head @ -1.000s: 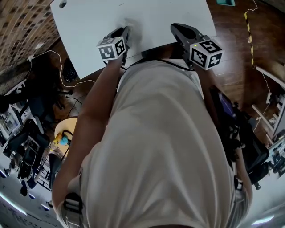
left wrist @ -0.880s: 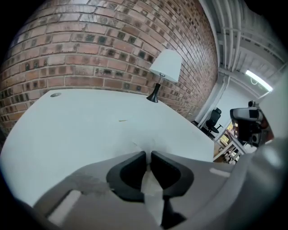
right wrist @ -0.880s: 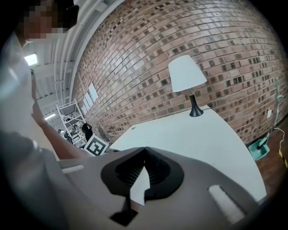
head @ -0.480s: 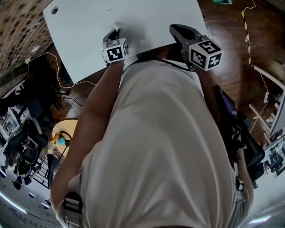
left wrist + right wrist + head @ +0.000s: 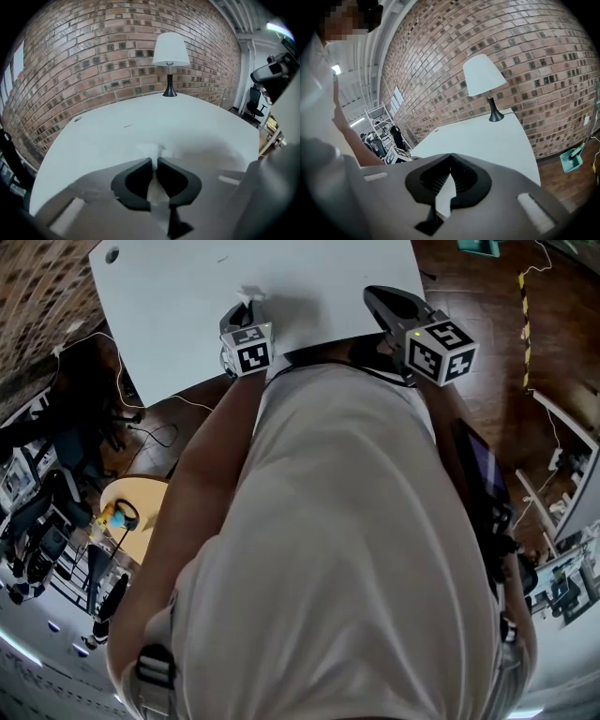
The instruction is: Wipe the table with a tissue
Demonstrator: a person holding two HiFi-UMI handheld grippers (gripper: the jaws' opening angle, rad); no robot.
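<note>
Pinching crumpled white tissue point(image 5: 151, 150), left tongs point(image 5: 153, 161) overhang the smooth table point(image 5: 108, 133).

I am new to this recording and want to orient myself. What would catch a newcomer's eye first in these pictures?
First, the large white table before a brick wall, with a white-shaded lamp at its far edge. Next, the left gripper pinching a white tissue at the table's near part; its jaws have just been closing on it. The right gripper is shut and empty at the table's near right edge.
</note>
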